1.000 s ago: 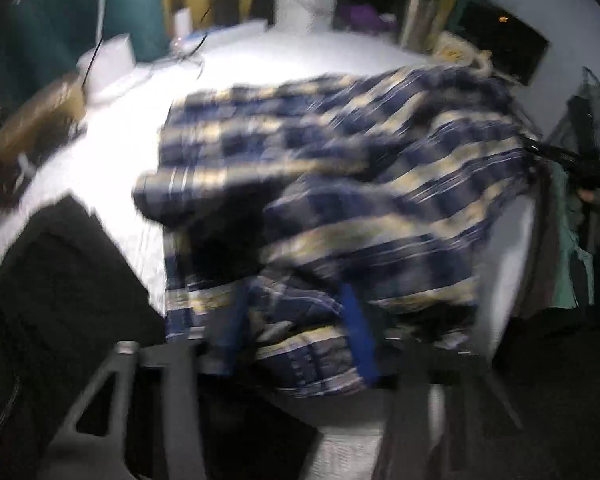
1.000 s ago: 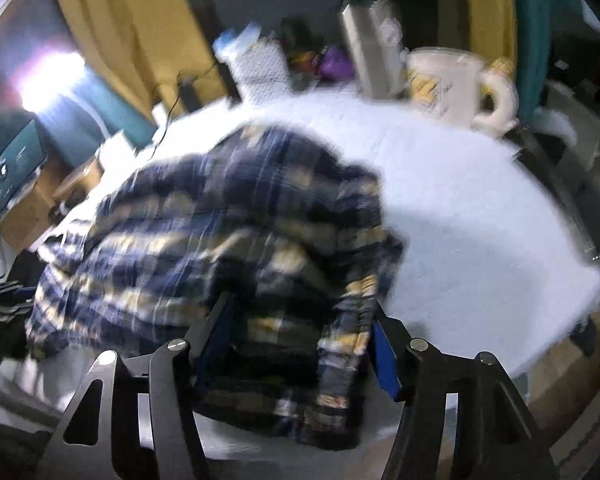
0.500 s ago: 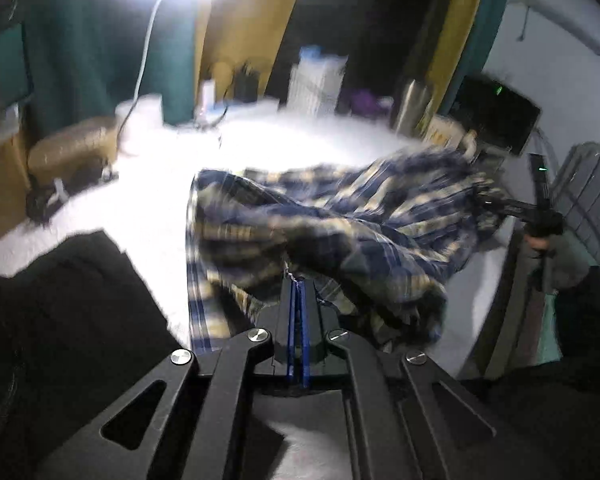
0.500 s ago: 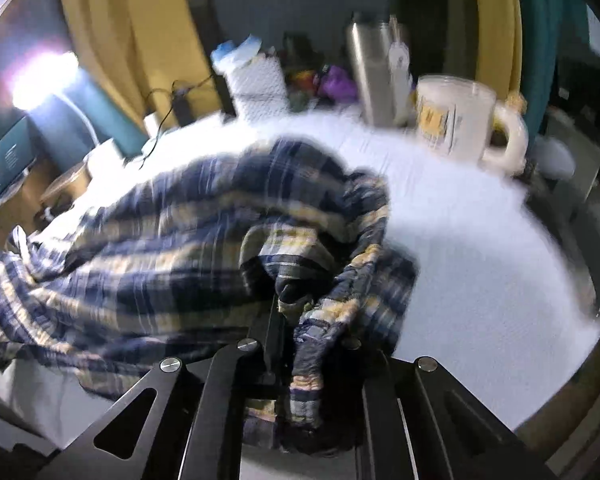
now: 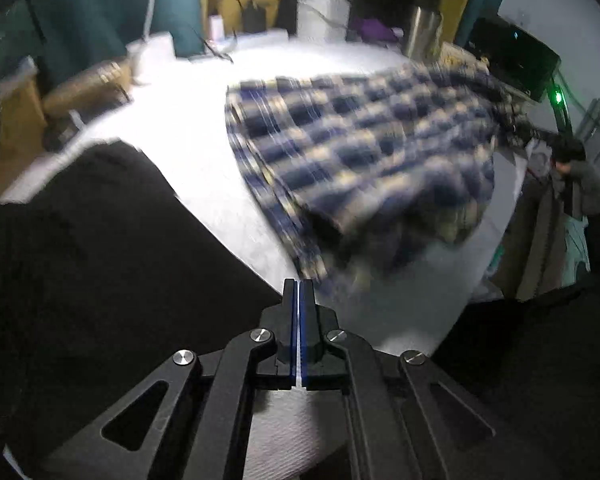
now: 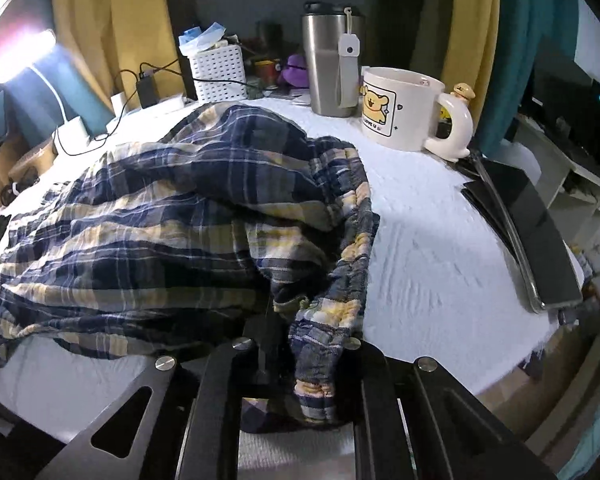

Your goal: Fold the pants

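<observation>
While the plaid pants (image 6: pixel 171 224) lie bunched on the white table (image 6: pixel 440 248), their waistband is pinched by the right hand-held gripper (image 6: pixel 300 320), whose jaws are opening. The left hand-held gripper (image 5: pixel 298 292) is pressed together on nothing. The hem could be dropped, and the mug (image 6: pixel 400 112) is near enough to be snagged.

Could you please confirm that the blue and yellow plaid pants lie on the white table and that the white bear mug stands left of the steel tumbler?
Nearly: in the right wrist view the white bear mug stands right of the steel tumbler. The blue and yellow plaid pants do lie on the white table.
</observation>
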Available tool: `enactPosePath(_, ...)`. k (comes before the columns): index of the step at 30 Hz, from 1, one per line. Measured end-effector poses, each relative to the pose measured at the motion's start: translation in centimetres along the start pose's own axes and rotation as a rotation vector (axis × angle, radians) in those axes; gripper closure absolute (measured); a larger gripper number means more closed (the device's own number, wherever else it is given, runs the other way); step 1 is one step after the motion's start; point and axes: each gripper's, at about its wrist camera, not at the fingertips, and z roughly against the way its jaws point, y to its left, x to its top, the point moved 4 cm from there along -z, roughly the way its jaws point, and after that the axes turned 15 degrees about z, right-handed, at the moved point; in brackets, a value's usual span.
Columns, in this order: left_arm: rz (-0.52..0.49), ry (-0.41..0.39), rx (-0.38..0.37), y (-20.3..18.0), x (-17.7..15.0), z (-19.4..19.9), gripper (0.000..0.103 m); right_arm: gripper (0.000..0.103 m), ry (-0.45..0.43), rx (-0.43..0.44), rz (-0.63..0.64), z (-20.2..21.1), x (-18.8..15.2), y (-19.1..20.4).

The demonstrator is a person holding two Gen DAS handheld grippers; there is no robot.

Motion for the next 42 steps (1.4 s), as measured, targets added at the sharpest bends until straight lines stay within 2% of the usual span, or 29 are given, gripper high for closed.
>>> enactPosePath(3, 0.010, -0.045, -0.075, -0.5, 1.6, 1.4, 0.101, 0.086, -0.001, 0.008, -0.008, 0.9, 0.0, 0.1)
enactPosePath(4, 0.015, -0.050, -0.097, -0.7, 1.9, 1.4, 0.096, 0.080, -0.005, 0.009, -0.011, 1.4, -0.1, 0.1)
enactPosePath(5, 0.023, -0.046, -0.138, -1.2, 2.1, 1.2, 0.071, 0.063, -0.012, 0.005, -0.014, 1.9, -0.1, 0.0)
enactPosePath(6, 0.030, -0.035, -0.165, -1.4, 2.2, 0.7, 0.040, 0.054, -0.018, 0.008, -0.017, 2.3, -0.2, 0.0)
enactPosePath(7, 0.033, -0.026, -0.176, -1.8, 2.0, 0.4, 0.033, 0.030, -0.030, 0.001, -0.020, 2.8, -0.2, -0.1)
enactPosePath(8, 0.029, -0.016, -0.186, -2.4, 2.0, -0.3, 0.033, 0.016, -0.040, -0.004, -0.021, 3.2, -0.1, -0.1)
enactPosePath(11, 0.006, 0.030, -0.198, -4.0, 1.7, -2.7, 0.033, 0.016, -0.072, 0.002, -0.034, 4.4, 0.3, -0.5)
enactPosePath(14, 0.013, 0.022, -0.184, -4.7, 2.2, -4.0, 0.035, 0.017, -0.098, 0.003, -0.035, 4.8, 0.7, -0.5)
enactPosePath(15, 0.016, 0.009, -0.191, -4.9, 2.4, -4.2, 0.056, 0.017, -0.106, 0.011, -0.036, 4.7, 0.9, -0.5)
enactPosePath(16, 0.017, 0.012, -0.195, -5.1, 2.5, -4.4, 0.071, 0.017, -0.111, 0.024, -0.037, 4.4, 1.1, -0.3)
enactPosePath(17, 0.015, 0.031, -0.180, -5.1, 2.5, -4.8, 0.094, 0.023, -0.111, 0.031, -0.034, 4.2, 1.2, -0.1)
enactPosePath(20, 0.005, 0.052, -0.137, -4.6, 1.9, -4.6, 0.098, 0.040, -0.058, 0.001, -0.002, 2.3, 0.9, 0.5)
enactPosePath(23, -0.001, 0.061, -0.064, -3.3, 1.3, -3.6, 0.098, 0.047, 0.023, -0.033, 0.000, 0.2, -0.6, 0.2)
enactPosePath(25, 0.018, 0.076, -0.046, -2.0, 1.0, -3.0, 0.098, 0.047, 0.011, -0.010, -0.028, 0.4, -1.5, 0.0)
enactPosePath(29, 0.034, 0.110, 0.014, -0.4, 1.0, -1.9, 0.098, 0.047, 0.032, -0.026, -0.040, 1.3, -2.2, -0.4)
enactPosePath(31, 0.094, 0.089, -0.013, 1.0, 2.3, -0.5, 0.097, 0.047, 0.042, -0.037, -0.033, 2.0, -2.4, -0.6)
enactPosePath(33, 0.116, 0.039, 0.015, 2.1, 4.0, 0.5, 0.096, 0.044, 0.035, -0.055, -0.025, 3.1, -2.3, -0.9)
enactPosePath(34, 0.127, 0.002, 0.016, 2.6, 5.3, 1.1, 0.092, 0.044, 0.018, -0.055, -0.027, 3.9, -2.1, -1.3)
enactPosePath(36, 0.144, -0.027, 0.021, 3.1, 7.1, 1.1, 0.053, 0.044, -0.026, -0.040, -0.039, 5.0, -1.5, -2.0)
enactPosePath(38, 0.148, -0.055, -0.001, 3.0, 9.4, 0.2, 0.051, 0.043, -0.086, -0.045, -0.055, 6.0, -0.1, -3.2)
enactPosePath(42, 0.126, -0.052, -0.041, 1.4, 13.0, -2.7, 0.051, 0.043, -0.141, -0.034, -0.078, 5.7, 2.6, -5.6)
